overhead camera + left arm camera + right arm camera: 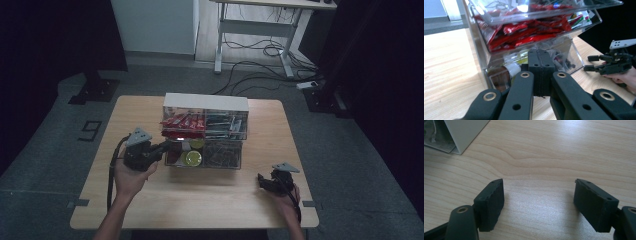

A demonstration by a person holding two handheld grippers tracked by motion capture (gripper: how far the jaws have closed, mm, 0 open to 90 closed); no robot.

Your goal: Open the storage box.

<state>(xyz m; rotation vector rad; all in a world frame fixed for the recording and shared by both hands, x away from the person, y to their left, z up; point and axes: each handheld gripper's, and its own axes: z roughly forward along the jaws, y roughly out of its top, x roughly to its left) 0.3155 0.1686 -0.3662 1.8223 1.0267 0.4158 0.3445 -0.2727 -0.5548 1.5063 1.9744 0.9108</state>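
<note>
Pulling looks like the job: the left gripper [539, 62] is squeezed tight at the front of the lower drawer [183, 158] in the clear box [205, 131] on the table [210, 200]. Pull slow and straight. The right gripper [539, 202] rests wide open, holding nothing.

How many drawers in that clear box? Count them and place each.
4, stacked two by two in the box: upper left drawer, upper right drawer, lower left drawer, lower right drawer. Any behind these would be hidden.
</note>
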